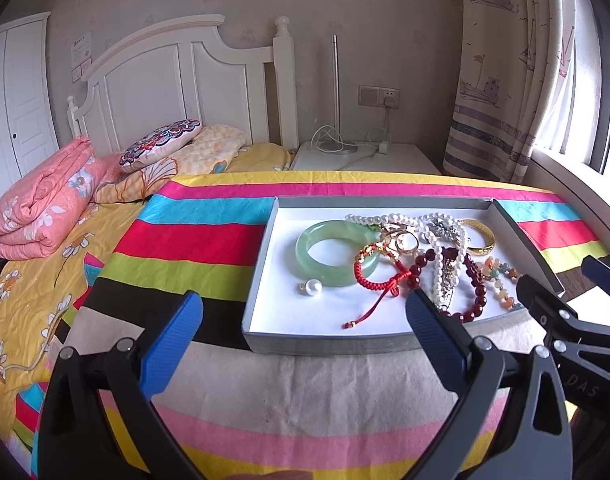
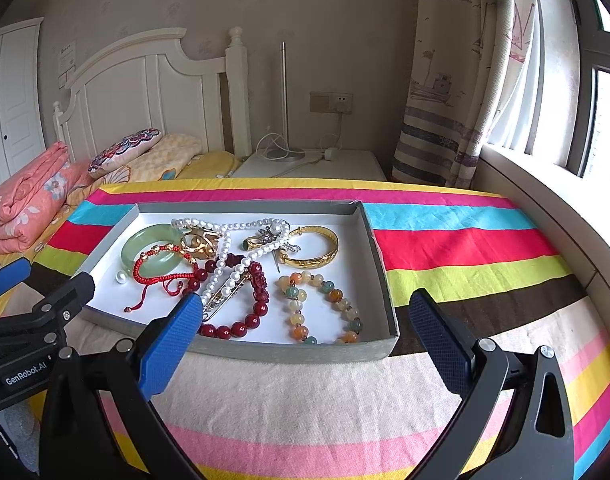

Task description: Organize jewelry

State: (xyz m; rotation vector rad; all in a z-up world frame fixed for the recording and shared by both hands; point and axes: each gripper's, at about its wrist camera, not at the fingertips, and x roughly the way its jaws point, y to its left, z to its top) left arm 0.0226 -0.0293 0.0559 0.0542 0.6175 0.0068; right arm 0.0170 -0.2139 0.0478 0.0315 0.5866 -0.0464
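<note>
A shallow grey box (image 1: 325,344) (image 2: 289,350) with a white floor lies on the striped cloth and holds tangled jewelry. Inside are a green jade bangle (image 1: 333,254) (image 2: 153,242), a red cord bracelet (image 1: 375,276) (image 2: 165,276), a pearl necklace (image 1: 439,256) (image 2: 225,248), a gold bangle (image 1: 481,236) (image 2: 317,246), a dark red bead bracelet (image 2: 241,320), a multicolour bead bracelet (image 2: 325,312) and a loose pearl (image 1: 313,285). My left gripper (image 1: 305,316) is open in front of the box's near left corner. My right gripper (image 2: 305,316) is open over the near edge. Both hold nothing.
The striped cloth (image 2: 465,240) covers a surface beside a bed with a folded pink quilt (image 1: 41,208) and pillows (image 1: 161,146). A white nightstand (image 1: 369,156) with a lamp and cables stands behind. A curtain (image 2: 457,80) and window sill (image 2: 545,200) lie on the right.
</note>
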